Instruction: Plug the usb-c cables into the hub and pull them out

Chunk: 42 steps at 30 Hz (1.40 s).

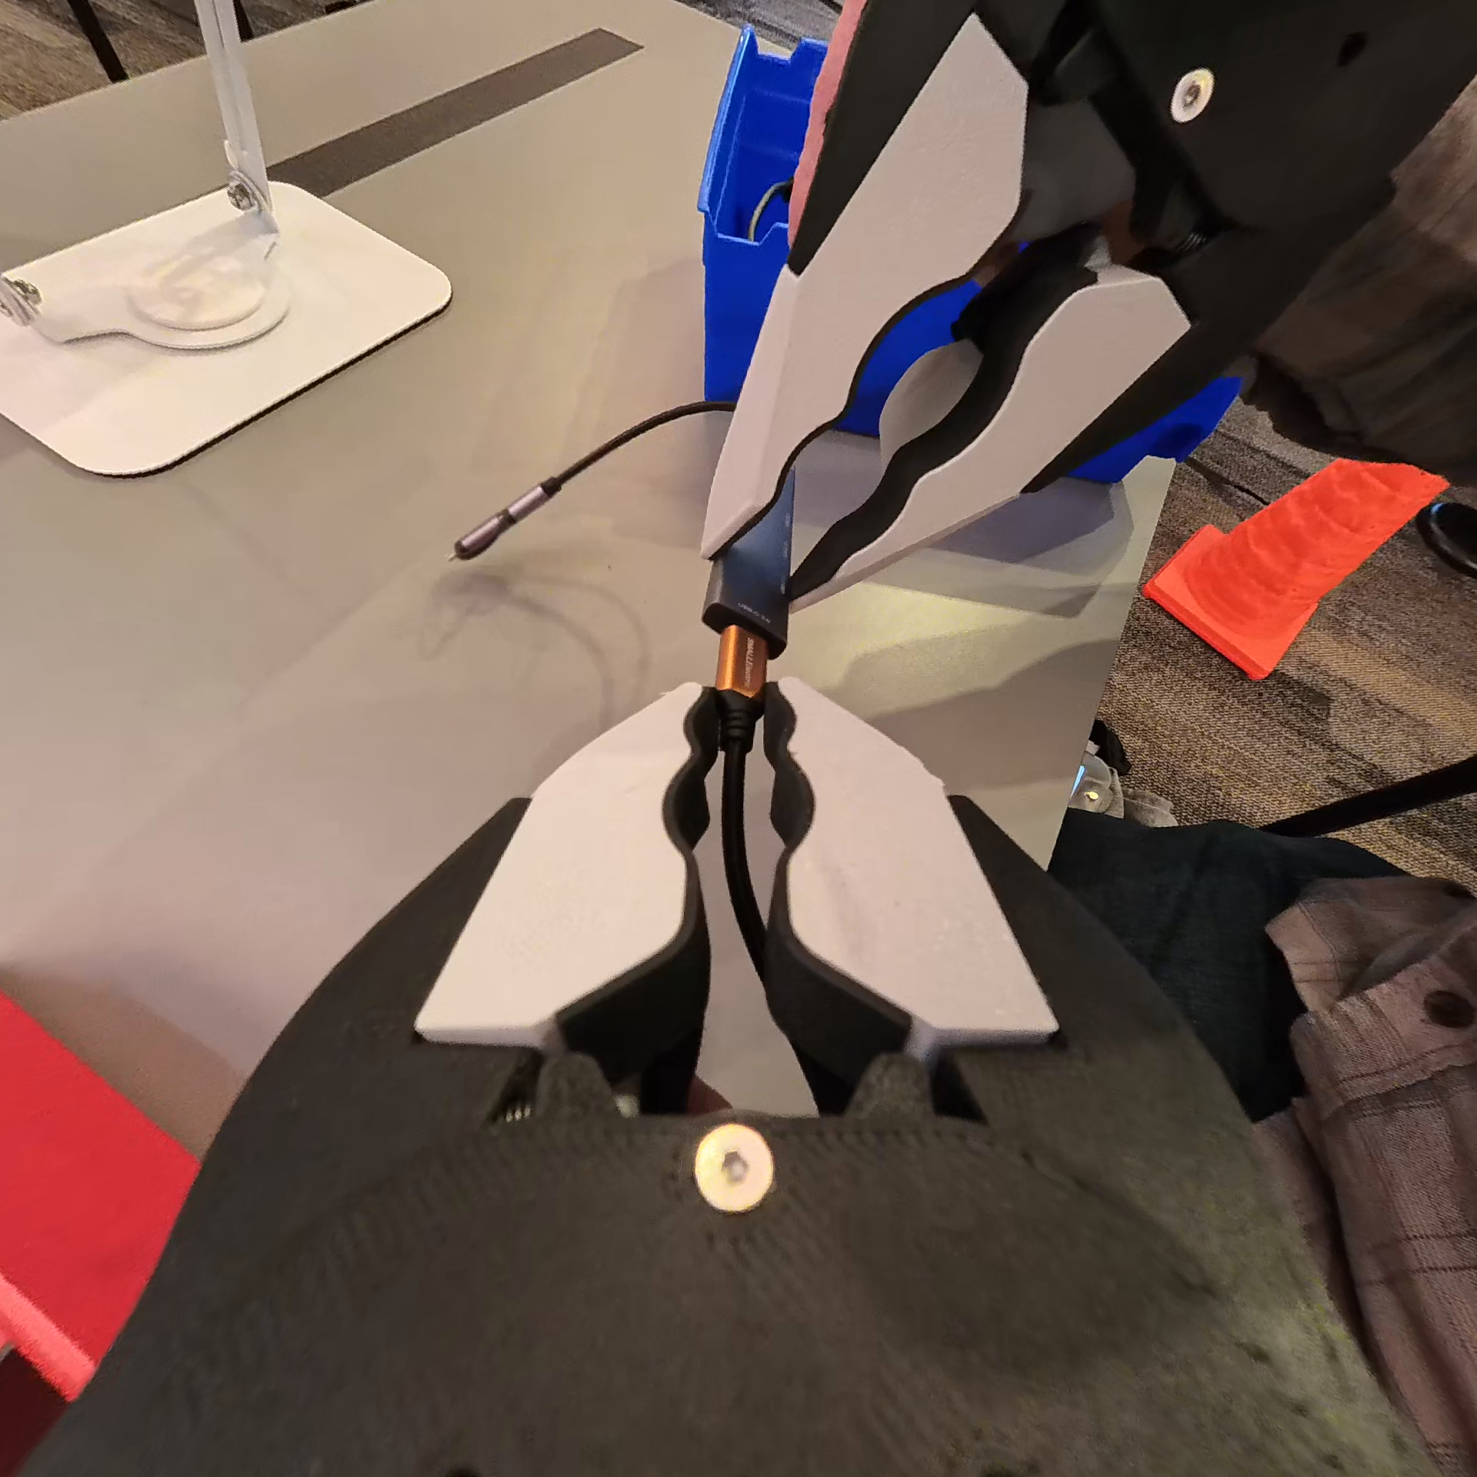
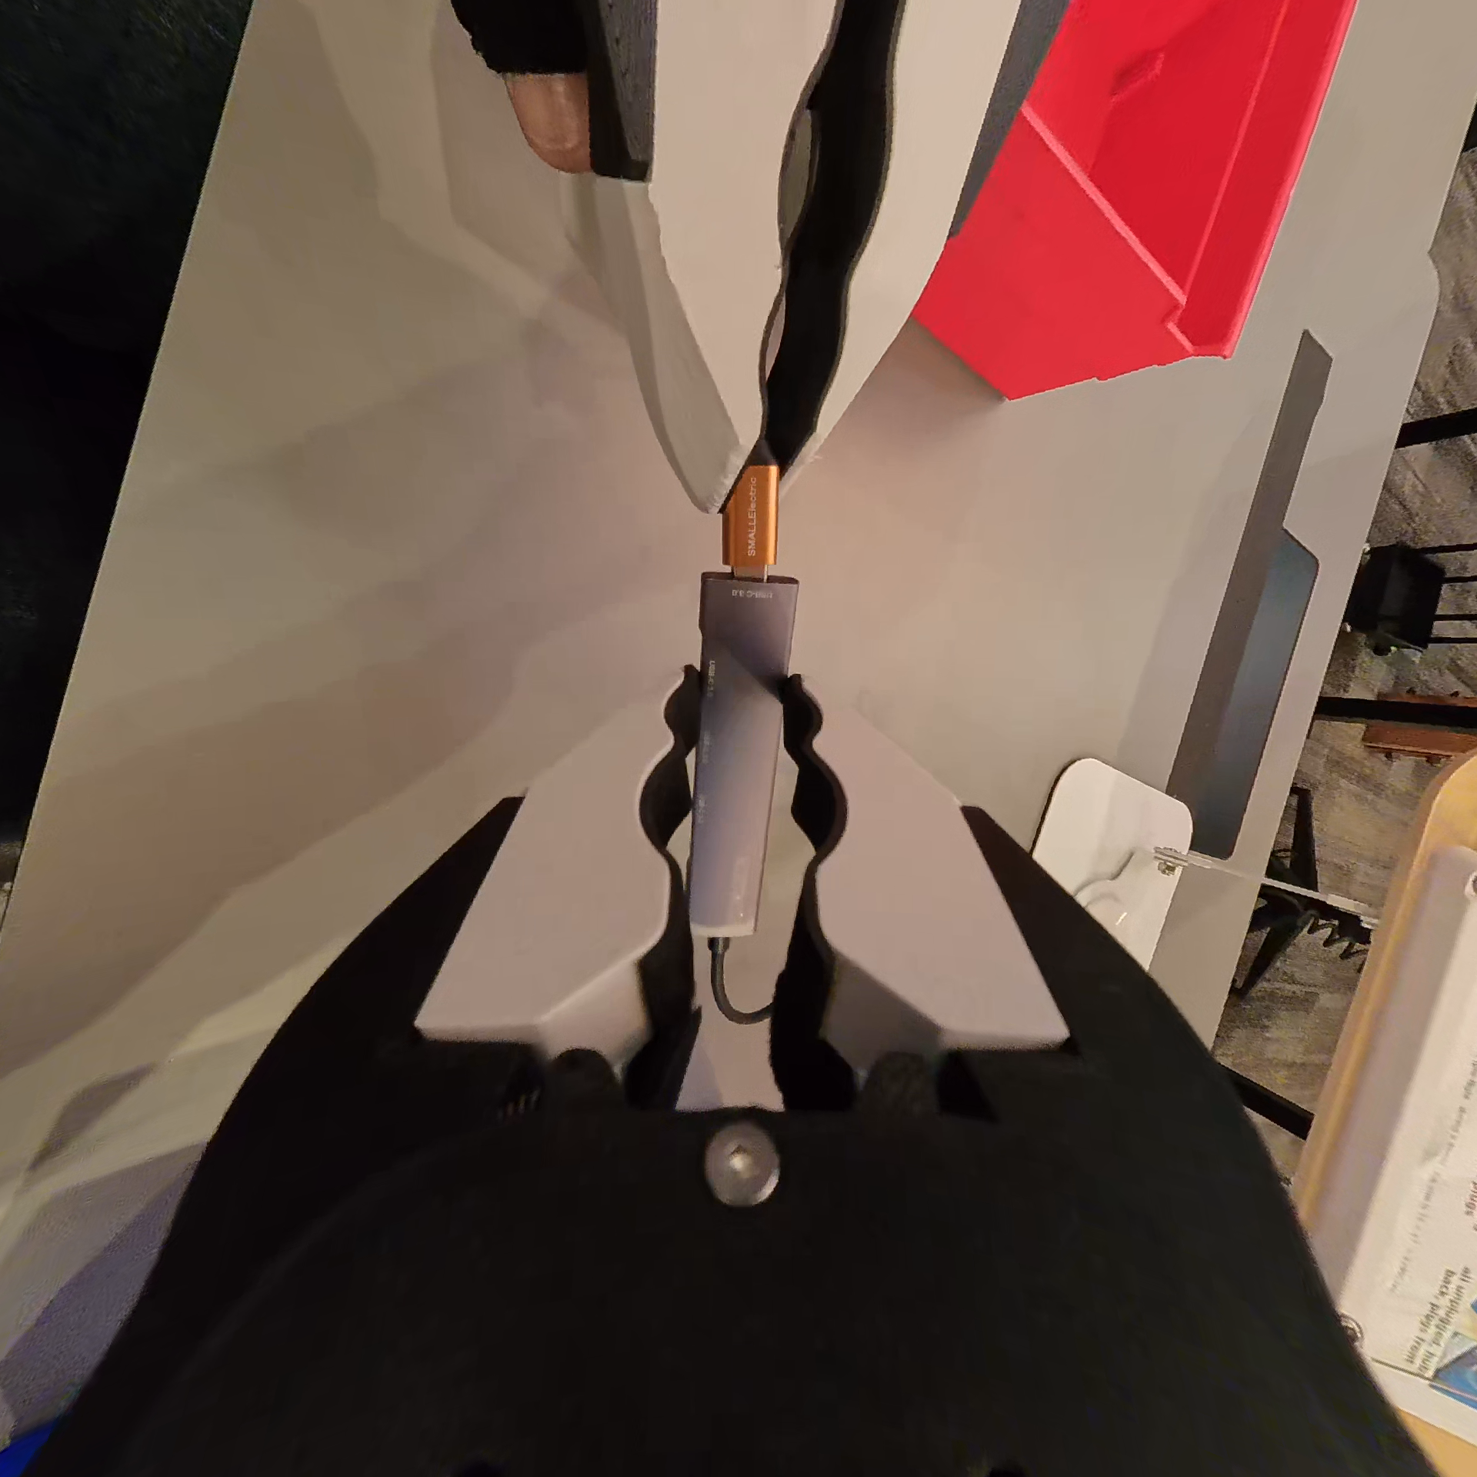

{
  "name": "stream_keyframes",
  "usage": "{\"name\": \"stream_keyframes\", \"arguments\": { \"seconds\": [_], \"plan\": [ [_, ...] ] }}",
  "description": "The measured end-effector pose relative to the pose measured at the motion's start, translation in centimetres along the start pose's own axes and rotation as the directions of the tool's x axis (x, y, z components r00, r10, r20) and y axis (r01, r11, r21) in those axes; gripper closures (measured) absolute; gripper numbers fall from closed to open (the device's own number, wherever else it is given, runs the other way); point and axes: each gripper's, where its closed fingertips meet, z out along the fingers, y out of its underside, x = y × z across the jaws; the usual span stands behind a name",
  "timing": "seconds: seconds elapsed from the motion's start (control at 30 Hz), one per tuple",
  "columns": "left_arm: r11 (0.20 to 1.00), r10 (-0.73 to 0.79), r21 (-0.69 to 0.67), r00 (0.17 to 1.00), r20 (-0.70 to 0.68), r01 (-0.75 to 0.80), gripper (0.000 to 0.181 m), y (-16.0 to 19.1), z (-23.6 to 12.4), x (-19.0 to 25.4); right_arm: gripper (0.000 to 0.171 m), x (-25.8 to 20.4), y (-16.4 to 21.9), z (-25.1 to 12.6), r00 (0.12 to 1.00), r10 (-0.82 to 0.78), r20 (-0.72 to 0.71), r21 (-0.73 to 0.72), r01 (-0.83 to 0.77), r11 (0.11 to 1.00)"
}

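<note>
Left gripper [image 1: 739, 707] pinches the black cable just behind its orange plug [image 1: 745, 659]; right gripper [image 2: 739, 683] clamps the grey hub [image 2: 739, 751], lifted above the worktop [image 1: 320, 639]. Plug sits in hub's end port, seemingly seated. Pull-out remains.

Black tool [image 1: 739, 703]; grey fingers [image 1: 855, 863]

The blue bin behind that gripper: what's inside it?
Little shows. The blue bin sits behind the right gripper, whose fingers cover most of its opening. Through the visible gap, a bit of curved dark cable appears inside; anything else is hidden.
</note>
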Motion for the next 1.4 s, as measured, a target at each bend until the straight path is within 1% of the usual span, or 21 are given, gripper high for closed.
{"name": "stream_keyframes", "arguments": {
  "seconds": [0.53, 0.7, 0.83, 0.97, 1.13, 1.2, 1.3, 1.4],
  "plan": [
    [1.000, 0.029, 0.004, 0.999, 0.022, -0.029, 0.171, -0.2, 0.0, 0.2, 0.154, 0.0, 0.0, -0.1, 0.995, -0.051, -0.086, -0.074, 0.045, 0.996],
    [0.999, 0.041, 0.007, 0.999, 0.020, -0.041, 0.171, -0.3, 0.0, 0.5, 0.154, -0.2, -0.1, 0.2, 0.994, -0.064, -0.088, -0.096, 0.055, 0.994],
    [0.999, 0.040, 0.015, 0.999, 0.012, -0.040, 0.171, -0.6, -0.2, 0.5, 0.154, -0.2, -0.3, 0.2, 0.996, -0.035, -0.076, -0.066, 0.030, 0.997],
    [0.997, 0.080, 0.009, 0.996, 0.044, -0.080, 0.171, -0.8, -0.3, 0.3, 0.154, 0.1, -0.3, 0.0, 0.998, -0.004, -0.068, -0.024, 0.003, 1.000],
    [0.993, 0.087, 0.079, 0.995, 0.051, -0.091, 0.170, -2.2, -1.1, 0.3, 0.154, 1.0, -0.6, -1.5, 0.995, 0.042, -0.092, 0.011, -0.041, 0.999],
    [0.989, 0.098, 0.106, 0.992, 0.075, -0.106, 0.168, -3.0, -1.7, 0.0, 0.154, 1.4, -0.3, -2.1, 0.993, 0.060, -0.105, 0.011, -0.059, 0.998],
    [0.971, 0.129, 0.181, 0.978, 0.161, -0.158, 0.167, -5.2, -3.7, -0.7, 0.154, 1.9, 0.6, -2.9, 0.988, 0.087, -0.125, 0.004, -0.087, 0.996],
    [0.935, 0.144, 0.284, 0.958, 0.247, -0.213, 0.167, -7.8, -6.4, -1.4, 0.154, 2.8, 1.4, -4.1, 0.980, 0.116, -0.163, -0.002, -0.118, 0.993]
  ]
}}
